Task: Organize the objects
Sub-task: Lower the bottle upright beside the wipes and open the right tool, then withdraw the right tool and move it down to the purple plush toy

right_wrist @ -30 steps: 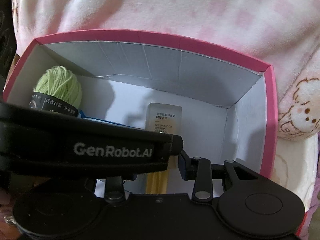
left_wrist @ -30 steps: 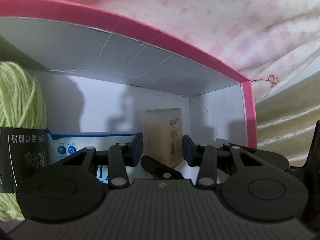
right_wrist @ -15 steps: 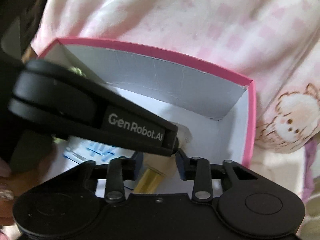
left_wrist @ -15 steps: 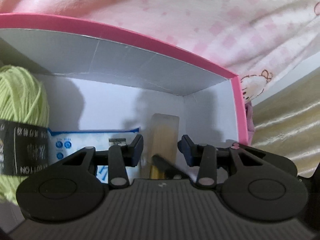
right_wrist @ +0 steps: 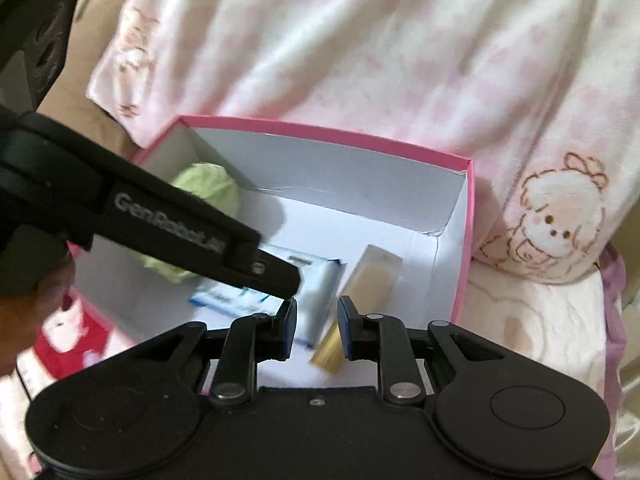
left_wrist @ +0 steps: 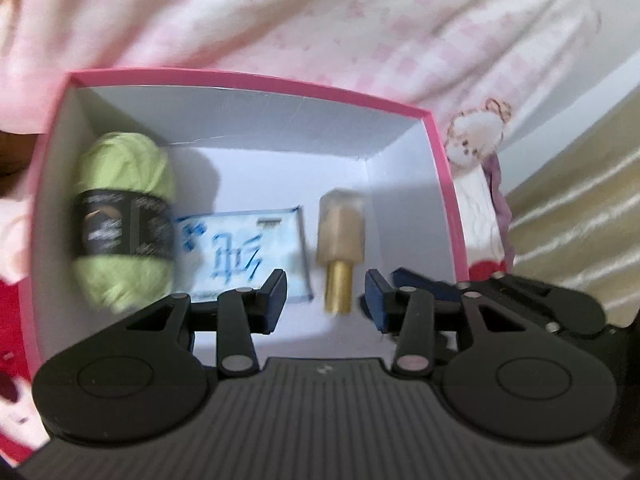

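Note:
A pink box (left_wrist: pixel 248 76) (right_wrist: pixel 320 132) with a white inside holds a green yarn ball (left_wrist: pixel 124 216) (right_wrist: pixel 208 188), a blue-printed tissue pack (left_wrist: pixel 244 252) (right_wrist: pixel 316 276) and a beige bottle (left_wrist: pixel 342 232) (right_wrist: pixel 374 276) with a gold cap, lying near the right wall. My left gripper (left_wrist: pixel 326 300) hovers above the box with its jaws opening and nothing between them; the bottle shows through the gap from below. My right gripper (right_wrist: pixel 318 328) is shut and empty, above the box's near edge. The left gripper's body crosses the right wrist view.
A pink-and-white blanket (right_wrist: pixel 360 40) with a sheep print (right_wrist: pixel 556 224) lies behind and to the right of the box. Red patterned cloth (left_wrist: pixel 12 320) is at the left. Beige ribbed fabric (left_wrist: pixel 580 220) is at the far right. A hand (right_wrist: pixel 36 300) grips the left tool.
Both grippers rose and drew back from the box, so its whole inside shows. The bottle, earlier between the left jaws, now lies free on the box floor. The right jaws narrowed.

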